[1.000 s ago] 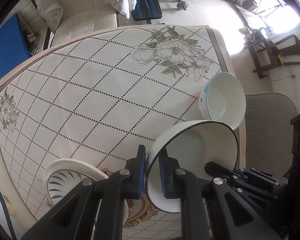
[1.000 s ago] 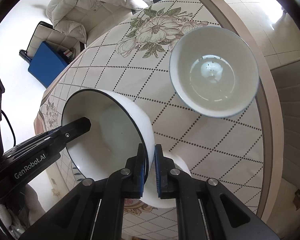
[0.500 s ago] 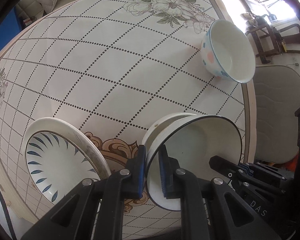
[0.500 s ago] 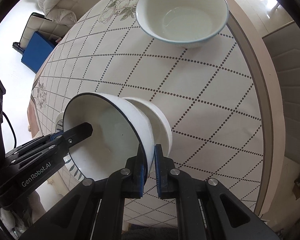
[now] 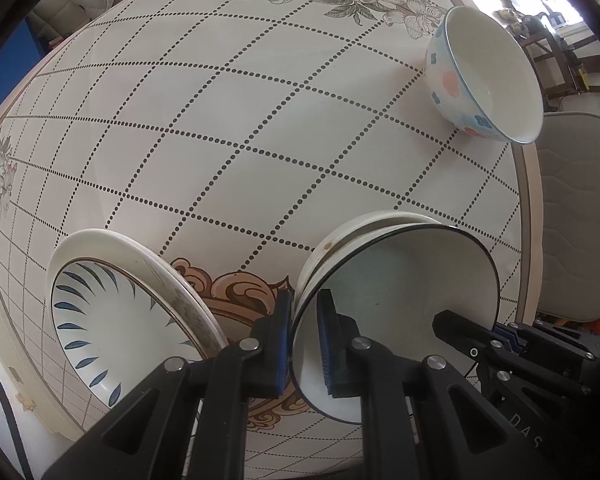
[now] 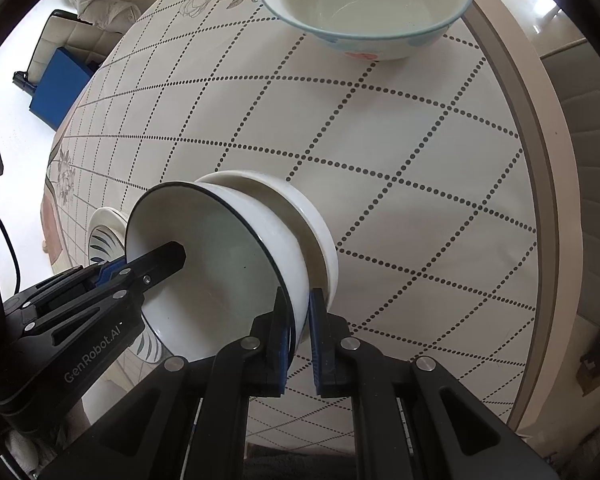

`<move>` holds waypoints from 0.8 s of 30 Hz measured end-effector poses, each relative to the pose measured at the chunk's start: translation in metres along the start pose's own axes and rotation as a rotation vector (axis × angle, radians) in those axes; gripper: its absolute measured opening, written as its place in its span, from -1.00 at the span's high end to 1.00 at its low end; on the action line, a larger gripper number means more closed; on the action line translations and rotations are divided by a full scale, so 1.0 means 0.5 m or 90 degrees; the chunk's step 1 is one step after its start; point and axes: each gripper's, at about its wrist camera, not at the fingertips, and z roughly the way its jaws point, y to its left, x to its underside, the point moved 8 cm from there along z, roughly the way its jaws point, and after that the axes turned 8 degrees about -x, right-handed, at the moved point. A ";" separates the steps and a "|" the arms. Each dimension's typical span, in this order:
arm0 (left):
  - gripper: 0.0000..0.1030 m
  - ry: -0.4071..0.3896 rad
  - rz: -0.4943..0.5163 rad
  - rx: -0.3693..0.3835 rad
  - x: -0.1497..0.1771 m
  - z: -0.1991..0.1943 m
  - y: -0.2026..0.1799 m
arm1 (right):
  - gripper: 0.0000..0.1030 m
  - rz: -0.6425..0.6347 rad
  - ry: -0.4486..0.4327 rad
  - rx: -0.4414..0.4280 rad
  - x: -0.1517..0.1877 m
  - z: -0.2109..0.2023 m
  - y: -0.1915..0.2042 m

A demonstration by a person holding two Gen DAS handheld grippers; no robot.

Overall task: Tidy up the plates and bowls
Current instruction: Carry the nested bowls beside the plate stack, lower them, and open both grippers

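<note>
A white bowl with a thin black rim (image 5: 400, 288) (image 6: 216, 272) sits nested in a plain white bowl (image 5: 364, 226) (image 6: 320, 236) on the table. My left gripper (image 5: 304, 312) has its jaws slightly parted around the black-rimmed bowl's near rim. My right gripper (image 6: 299, 312) has its jaws a little apart around the opposite rim. A floral bowl with pink and blue spots (image 5: 484, 76) (image 6: 368, 8) stands further back. A plate with blue leaf marks (image 5: 112, 320) (image 6: 104, 240) lies on another plate at the left.
The round table (image 5: 228, 128) has a dotted diamond cloth with flower prints. Its edge (image 6: 540, 184) curves along the right, with a padded chair (image 5: 572, 216) beyond it. A sofa and a blue box (image 6: 60, 84) stand on the floor behind.
Both grippers lowered the black-rimmed bowl into the plain white bowl. Both pairs of jaws have loosened a little on its rim.
</note>
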 end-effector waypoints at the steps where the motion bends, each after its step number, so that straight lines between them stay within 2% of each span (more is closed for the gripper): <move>1: 0.79 0.001 0.001 -0.001 0.000 0.002 -0.001 | 0.80 0.003 0.004 0.002 -0.002 0.000 0.000; 13: 0.73 0.014 -0.011 0.008 0.001 0.022 0.020 | 0.71 0.006 0.050 -0.005 -0.010 -0.003 0.007; 18: 0.77 0.007 -0.005 0.001 0.003 0.020 0.023 | 0.73 -0.002 0.047 0.010 -0.006 -0.010 -0.001; 24: 0.77 0.002 -0.002 0.001 0.010 0.012 0.010 | 0.78 0.019 0.045 -0.009 -0.005 -0.010 -0.011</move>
